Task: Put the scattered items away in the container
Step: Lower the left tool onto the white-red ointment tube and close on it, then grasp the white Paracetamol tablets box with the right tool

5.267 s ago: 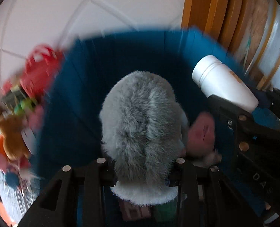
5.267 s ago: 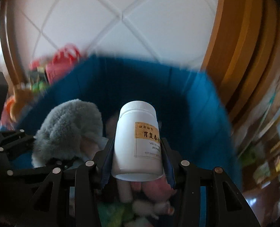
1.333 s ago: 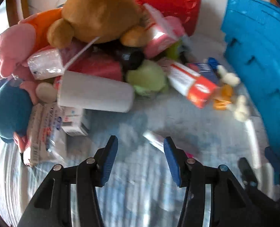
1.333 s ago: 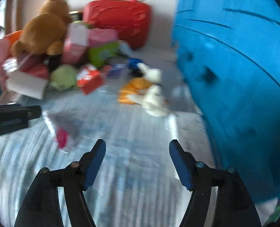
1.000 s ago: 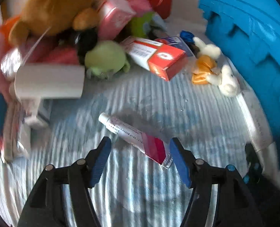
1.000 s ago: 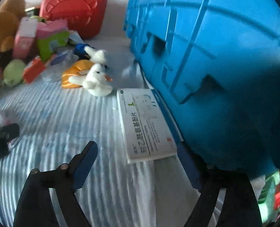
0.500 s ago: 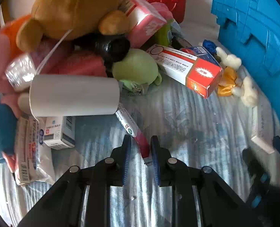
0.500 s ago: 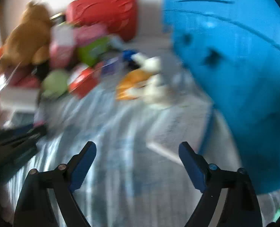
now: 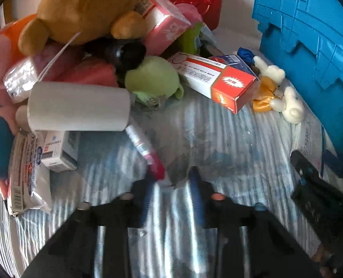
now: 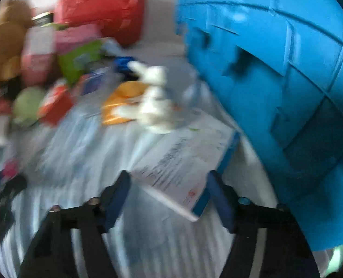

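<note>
Left gripper (image 9: 171, 180): sitting lowest in the left wrist view, jaws drawn narrow; the pink crimped end of a small tube (image 9: 146, 150) is lying by the left pad, blurred, so I cannot tell whether the pads are pinching it.
Small tube: lying slantwise on the blue-and-white striped cloth (image 9: 217, 139), its white cap end reaching under the white cylinder (image 9: 78, 106).
Right gripper (image 10: 168, 185): jaws are closing, with the near end of a flat white box (image 10: 183, 162) sitting between the pads; the blur is hiding whether the pads are touching it.
Flat white box: lying on the cloth just beside the wall of the blue container (image 10: 275, 81), blue edge facing that wall.
Blue container: standing on the right of both views, only its ribbed outer wall showing.
White and orange plush (image 10: 148, 99): lying just beyond the flat box, near the container.
Red-and-white carton (image 9: 217, 78): lying slantwise in the middle, beside a green plush (image 9: 152, 76).
Small white box (image 9: 58, 150) and plastic packet (image 9: 25, 171): lying at the left, below the white cylinder.
Brown teddy bear (image 9: 83, 9): topping the heap at the far left, leaning on a pink box (image 9: 162, 23).
Red handbag (image 10: 102, 9): standing farthest back, against the pale wall.
</note>
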A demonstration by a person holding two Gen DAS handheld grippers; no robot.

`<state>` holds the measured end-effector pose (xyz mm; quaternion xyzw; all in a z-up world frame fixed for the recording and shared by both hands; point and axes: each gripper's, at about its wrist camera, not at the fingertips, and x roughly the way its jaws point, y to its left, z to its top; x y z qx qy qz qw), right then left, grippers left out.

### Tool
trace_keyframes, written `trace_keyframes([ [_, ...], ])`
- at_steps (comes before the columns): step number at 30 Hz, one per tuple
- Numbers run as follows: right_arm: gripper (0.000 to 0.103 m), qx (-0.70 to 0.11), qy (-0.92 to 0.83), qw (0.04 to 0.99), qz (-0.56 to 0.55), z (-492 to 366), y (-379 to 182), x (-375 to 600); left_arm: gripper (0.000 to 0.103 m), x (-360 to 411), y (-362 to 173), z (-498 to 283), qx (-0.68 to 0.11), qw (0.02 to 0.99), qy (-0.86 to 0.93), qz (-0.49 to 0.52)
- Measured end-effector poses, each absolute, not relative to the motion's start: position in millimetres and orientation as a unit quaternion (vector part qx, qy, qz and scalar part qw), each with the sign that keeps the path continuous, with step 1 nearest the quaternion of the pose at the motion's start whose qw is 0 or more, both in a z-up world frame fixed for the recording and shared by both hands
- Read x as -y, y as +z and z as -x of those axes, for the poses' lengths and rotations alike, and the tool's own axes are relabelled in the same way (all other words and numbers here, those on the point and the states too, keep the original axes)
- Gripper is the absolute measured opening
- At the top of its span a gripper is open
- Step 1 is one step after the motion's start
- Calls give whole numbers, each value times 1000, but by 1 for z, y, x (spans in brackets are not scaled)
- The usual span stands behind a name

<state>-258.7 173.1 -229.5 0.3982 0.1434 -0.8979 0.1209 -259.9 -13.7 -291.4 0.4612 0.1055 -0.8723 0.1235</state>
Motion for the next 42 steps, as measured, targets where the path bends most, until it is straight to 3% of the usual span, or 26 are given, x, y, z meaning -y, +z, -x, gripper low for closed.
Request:
trace_keyframes([
  [4, 61, -163, -871, 200, -418, 224, -227, -164, 17, 24, -291, 245, -98, 123, -872, -463],
  [7, 65, -141, -878, 167, -425, 210, -223, -174, 16, 30, -290, 239, -101, 117, -872, -464],
  [9, 103, -123, -901, 115, -399, 209, -211, -184, 16, 33, -290, 239, -104, 118, -872, -464],
  [18, 101, -88, -901, -3, -424, 277, -230, -168, 16, 34, -293, 263, -100, 122, -877, -454],
  [19, 97, -91, -903, 1, -419, 276, -229, -168, 16, 34, -294, 264, -101, 121, -878, -452],
  [20, 83, -96, -906, 2, -413, 271, -226, -170, 16, 35, -294, 264, -102, 119, -879, -450],
  [23, 61, -129, -903, 58, -405, 237, -218, -168, 14, 34, -295, 264, -103, 118, -882, -445],
  [28, 60, -156, -892, 129, -405, 183, -214, -167, 11, 31, -295, 256, -105, 110, -883, -445],
  [35, 60, -148, -885, 137, -419, 164, -206, -189, 11, 29, -294, 254, -92, 104, -879, -457],
  [38, 60, -151, -883, 146, -420, 174, -215, -183, 20, 31, -294, 251, -95, 101, -874, -466],
  [40, 61, -145, -885, 149, -417, 182, -220, -183, 37, 30, -294, 249, -95, 96, -876, -463],
  [42, 67, -121, -891, 142, -414, 195, -222, -186, 38, 25, -295, 252, -82, 101, -880, -457],
])
